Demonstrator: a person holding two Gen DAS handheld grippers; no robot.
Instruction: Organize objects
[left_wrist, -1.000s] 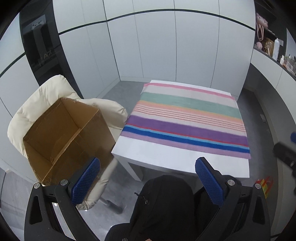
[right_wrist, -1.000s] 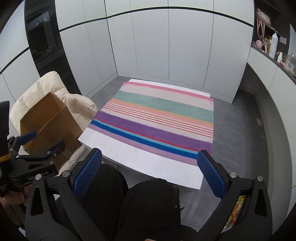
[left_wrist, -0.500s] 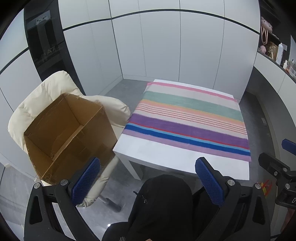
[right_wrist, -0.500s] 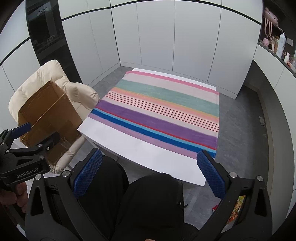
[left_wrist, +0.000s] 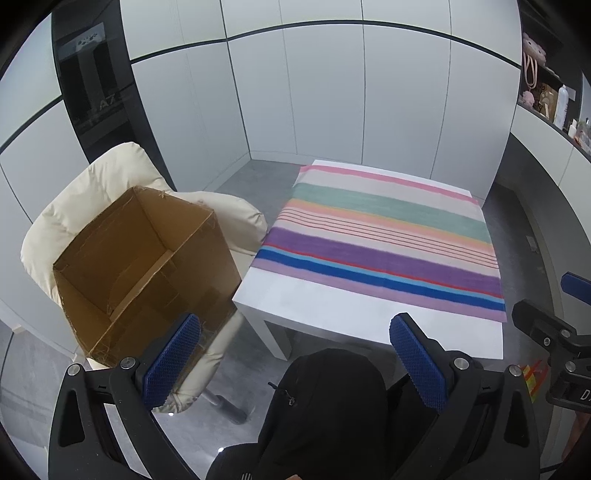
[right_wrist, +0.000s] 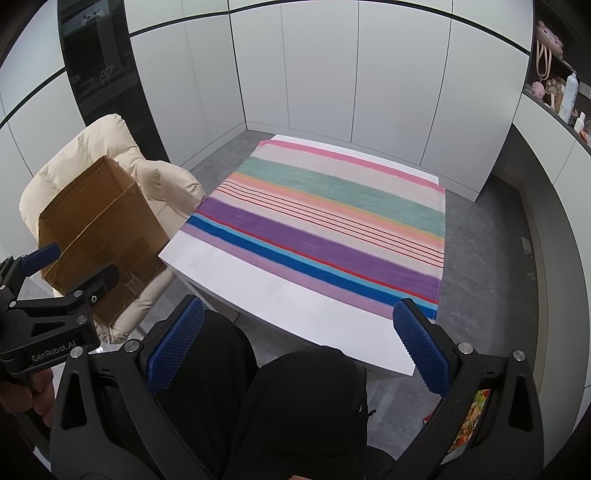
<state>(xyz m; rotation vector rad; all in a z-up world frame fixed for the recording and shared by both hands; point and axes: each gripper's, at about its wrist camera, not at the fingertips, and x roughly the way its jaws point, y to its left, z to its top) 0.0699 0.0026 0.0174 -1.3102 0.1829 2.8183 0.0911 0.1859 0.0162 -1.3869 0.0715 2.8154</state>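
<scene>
Cardboard box: open-topped and looking empty, it sits tilted on the cream chair at the left, just beside the table's near-left corner.
Objects to organize: none lie on the table; only a colourful packet shows on the floor at the near right, partly hidden behind the right gripper's finger.
Table: white, low, with the striped cloth covering all but a bare near strip.
Left gripper: jaws spread wide, nothing between the 2 blue pads, held above the seated person's lap.
Right gripper: also wide and empty, over the lap beside the left one.
What has changed: over the last second both views have drifted a little; the box sits larger and more central in the left view, and the right gripper has edged into that view's right margin.
Meaning: my guess is that sorting has not begun; both hands are free, and the box seems the likely container once something is picked up.
</scene>
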